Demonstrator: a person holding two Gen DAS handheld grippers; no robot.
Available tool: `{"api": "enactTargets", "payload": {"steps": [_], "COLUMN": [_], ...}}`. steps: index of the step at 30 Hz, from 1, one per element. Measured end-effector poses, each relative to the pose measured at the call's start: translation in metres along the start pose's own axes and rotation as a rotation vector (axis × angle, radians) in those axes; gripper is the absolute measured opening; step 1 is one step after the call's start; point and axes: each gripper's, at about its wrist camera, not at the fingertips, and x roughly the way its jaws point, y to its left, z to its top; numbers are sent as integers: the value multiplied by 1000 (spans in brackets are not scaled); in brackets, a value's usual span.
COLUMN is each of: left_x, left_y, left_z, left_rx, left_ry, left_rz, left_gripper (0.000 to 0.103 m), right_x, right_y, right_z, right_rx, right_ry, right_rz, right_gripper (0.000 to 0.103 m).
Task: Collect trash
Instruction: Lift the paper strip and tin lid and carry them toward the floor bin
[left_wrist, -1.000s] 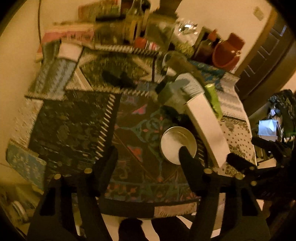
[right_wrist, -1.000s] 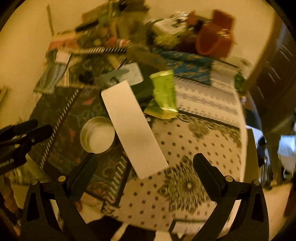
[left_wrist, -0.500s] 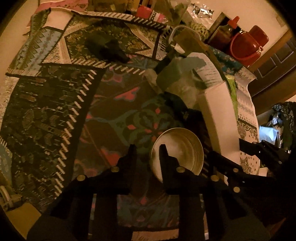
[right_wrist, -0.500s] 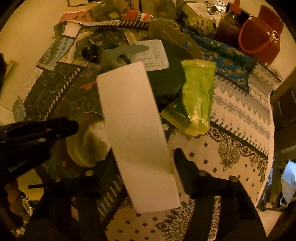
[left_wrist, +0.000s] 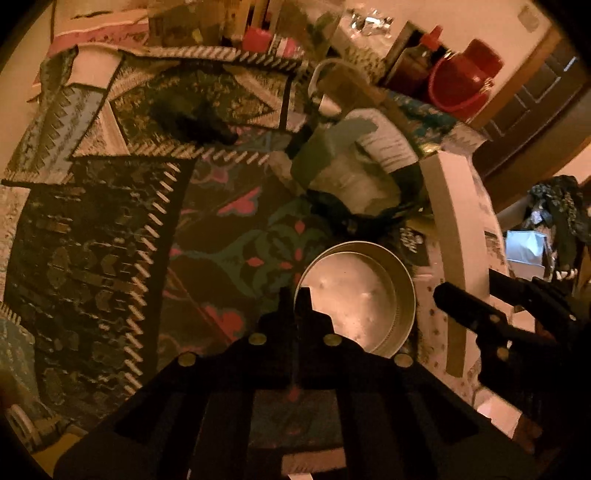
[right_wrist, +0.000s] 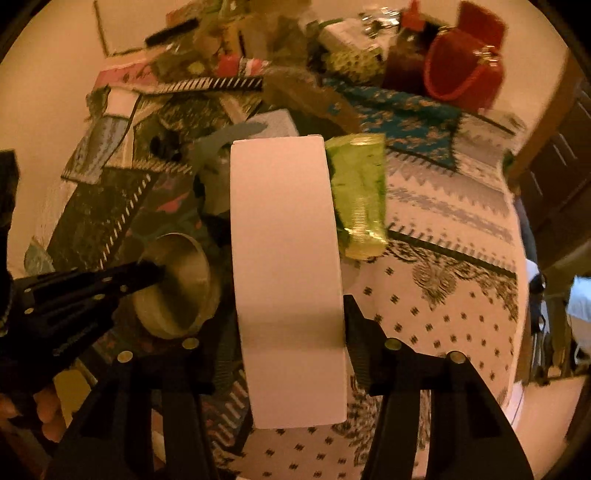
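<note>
A shallow round metal lid (left_wrist: 364, 295) lies on the patterned cloth; it also shows in the right wrist view (right_wrist: 177, 284). My left gripper (left_wrist: 295, 295) is shut on the lid's near rim, one finger inside and one outside. A long white box (right_wrist: 286, 273) lies across the table, and my right gripper (right_wrist: 284, 325) is shut on its two long sides. The box also shows at the right of the left wrist view (left_wrist: 454, 236). A green foil wrapper (right_wrist: 360, 195) lies just right of the box. A crumpled grey-green packet (left_wrist: 343, 158) lies beyond the lid.
Bottles, jars and a red lidded pot (left_wrist: 463, 83) crowd the table's far edge; the pot shows in the right wrist view (right_wrist: 465, 70). Patterned cloths (left_wrist: 92, 240) cover the table. A dark lump (left_wrist: 192, 118) lies far left. A door (right_wrist: 554, 166) stands at the right.
My left gripper has closed from wide open onto the lid's rim. My right gripper has moved in and closed on the white box, which now points straight ahead between its fingers.
</note>
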Motion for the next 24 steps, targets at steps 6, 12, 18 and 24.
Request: {"api": "enactTargets", "payload": {"steps": [6, 12, 18, 24], "left_x": [-53, -115, -173, -223], "left_y": [15, 21, 27, 21], "left_z": [-7, -19, -34, -58], "left_rx": [64, 134, 147, 149], "left_ry": [-87, -208, -307, -401], "left_rz": [-33, -76, -118, -149], "left_gripper": [1, 1, 1, 1], "right_x": [-41, -89, -136, -183], "right_y": [6, 20, 32, 36], "right_z": [-11, -31, -54, -80], "right_rx": [111, 199, 243, 227], "right_ry": [-105, -220, -316, -408], "right_rz": [-54, -98, -101, -91], "right_gripper": [49, 49, 49, 49]}}
